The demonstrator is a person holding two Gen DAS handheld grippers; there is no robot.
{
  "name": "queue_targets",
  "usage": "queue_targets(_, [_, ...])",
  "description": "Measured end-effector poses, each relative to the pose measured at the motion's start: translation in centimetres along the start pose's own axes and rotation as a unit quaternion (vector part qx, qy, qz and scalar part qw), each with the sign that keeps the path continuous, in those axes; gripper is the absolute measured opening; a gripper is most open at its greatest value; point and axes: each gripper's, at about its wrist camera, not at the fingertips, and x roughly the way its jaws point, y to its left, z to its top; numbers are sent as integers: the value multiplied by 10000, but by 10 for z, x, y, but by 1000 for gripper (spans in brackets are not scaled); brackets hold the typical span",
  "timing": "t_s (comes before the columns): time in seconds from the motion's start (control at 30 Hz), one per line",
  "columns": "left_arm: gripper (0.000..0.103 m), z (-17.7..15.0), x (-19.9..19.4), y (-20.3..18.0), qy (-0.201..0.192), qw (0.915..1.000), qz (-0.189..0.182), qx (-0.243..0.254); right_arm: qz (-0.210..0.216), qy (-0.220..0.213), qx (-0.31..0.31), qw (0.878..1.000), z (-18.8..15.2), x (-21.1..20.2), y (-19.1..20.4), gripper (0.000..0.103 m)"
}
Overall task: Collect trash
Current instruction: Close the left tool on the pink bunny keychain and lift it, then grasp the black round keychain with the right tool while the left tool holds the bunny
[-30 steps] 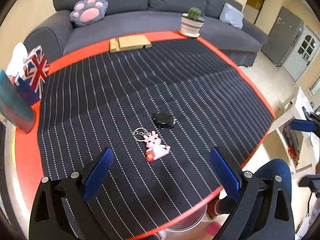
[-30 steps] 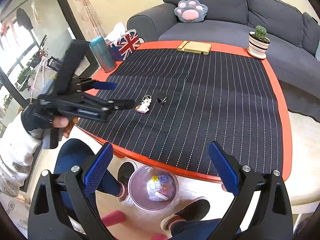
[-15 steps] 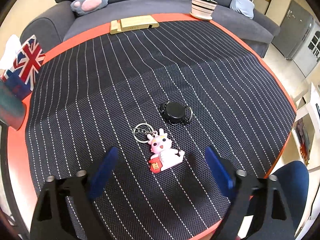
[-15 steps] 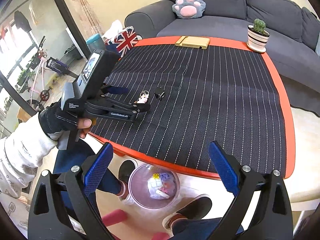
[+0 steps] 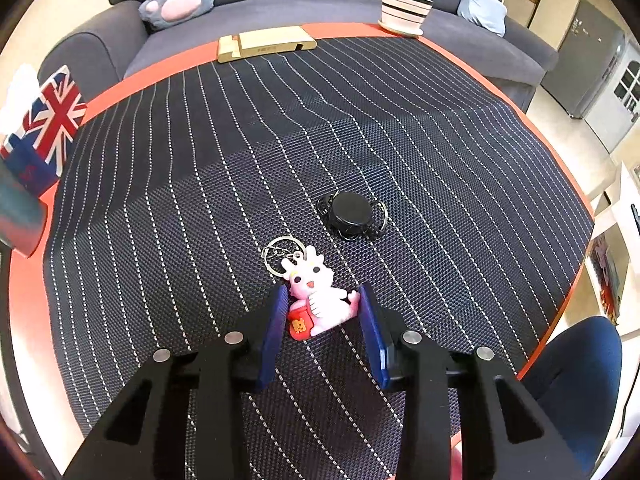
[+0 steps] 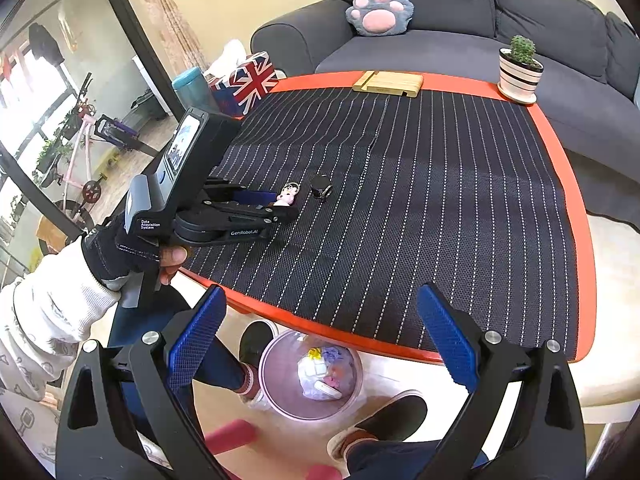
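1. Pink keychain point(image 5: 316, 300), a cartoon figure with a red tag and a metal ring, lies on the striped black mat point(image 5: 280, 140) in the lower middle of the left wrist view. The left gripper point(image 5: 323, 322) sits down on the mat with its blue pads point(image 5: 272, 332) on either side of the figure, touching or nearly touching it; whether they press it cannot be told. Just above and to the right lies a round black object point(image 5: 352, 216). Along the top edge of the red table point(image 5: 24, 300) stand a wooden stand point(image 5: 266, 42) and a potted cactus point(image 5: 406, 4); a Union Jack box point(image 5: 44, 128) is at the left edge.

2. In the right wrist view the pink keychain point(image 6: 287, 194) shows left of centre, at the tips of the left gripper point(image 6: 280, 204), held by a gloved hand point(image 6: 132, 248). The right gripper point(image 6: 322, 336) fills the bottom of the frame, fingers wide apart and holding nothing, off the table's near edge. Between its fingers, on the floor below, stands a clear trash bin point(image 6: 310, 376) with scraps inside.
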Motion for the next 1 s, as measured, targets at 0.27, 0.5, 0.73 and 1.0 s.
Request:
queue_targets(0.27, [35, 2, -8, 5, -73, 10000, -35, -18, 6, -10, -39, 10000, 7, 4, -1, 95])
queue_targets(0.5, [35, 6, -28, 13, -215, 9997, -43, -56, 66, 1, -146, 9999, 22, 13, 3, 95])
queue_targets(0.73, [35, 9, -46, 23, -327, 9994, -35, -100, 99, 74, -394, 9991, 48, 29, 11, 95])
queue_targets(1.0, [35, 10, -66, 32, -410, 9991, -21, -121, 48, 302, -730, 9969, 77, 58, 21, 95])
